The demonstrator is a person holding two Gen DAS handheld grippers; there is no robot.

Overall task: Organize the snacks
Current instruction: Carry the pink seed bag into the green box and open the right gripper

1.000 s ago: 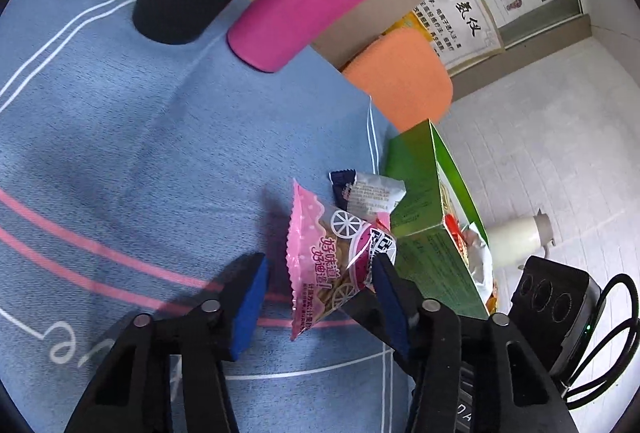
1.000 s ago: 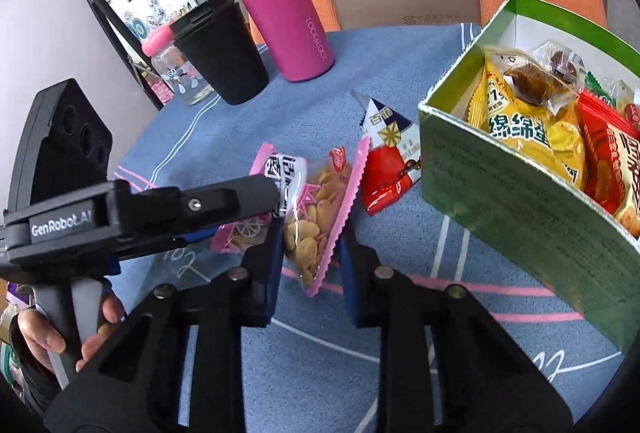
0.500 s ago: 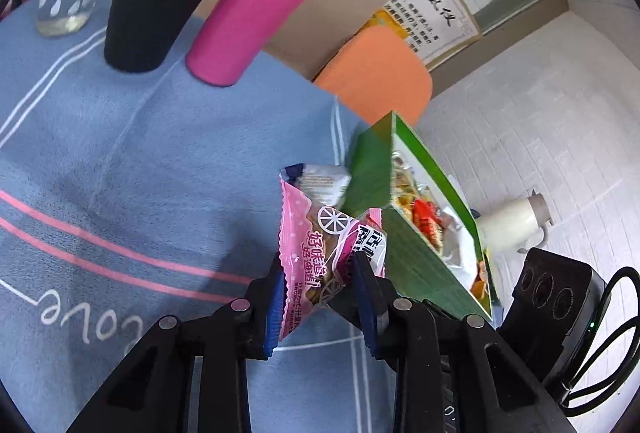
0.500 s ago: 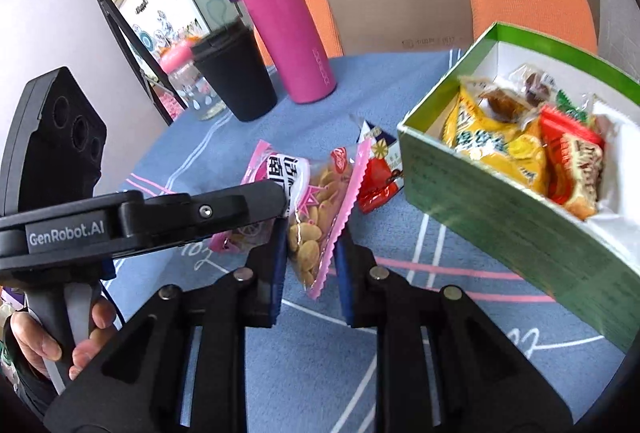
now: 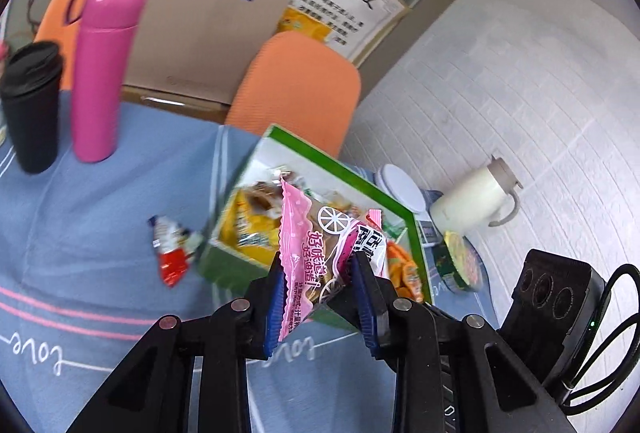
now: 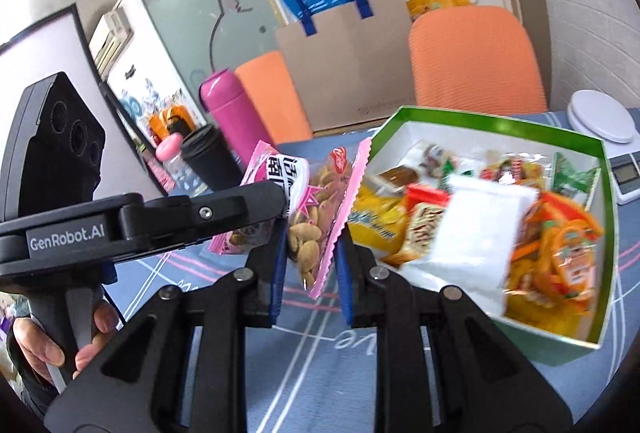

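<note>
A pink packet of almonds [image 5: 320, 253] hangs in the air, held from two sides. My left gripper [image 5: 318, 285] is shut on its lower part. In the right wrist view the same pink packet [image 6: 316, 229] sits between the pads of my right gripper [image 6: 310, 265], which is shut on it too. The left gripper's black finger [image 6: 240, 205] reaches in from the left. The packet is level with the near left corner of the green box [image 6: 500, 121], which holds several snacks. A small red and white snack [image 5: 172, 249] lies on the blue cloth left of the green box [image 5: 340, 169].
A pink flask [image 5: 104, 73] and a black cup [image 5: 32, 105] stand at the far left of the table. Behind the box are a white scale [image 6: 604, 125], a cream jug [image 5: 472, 201] and a noodle bowl [image 5: 460, 265]. Orange chairs and a paper bag [image 6: 352, 53] stand beyond.
My left gripper closed on the pink packet. Both grippers lifted it off the cloth and carried it right, up to the green box.
</note>
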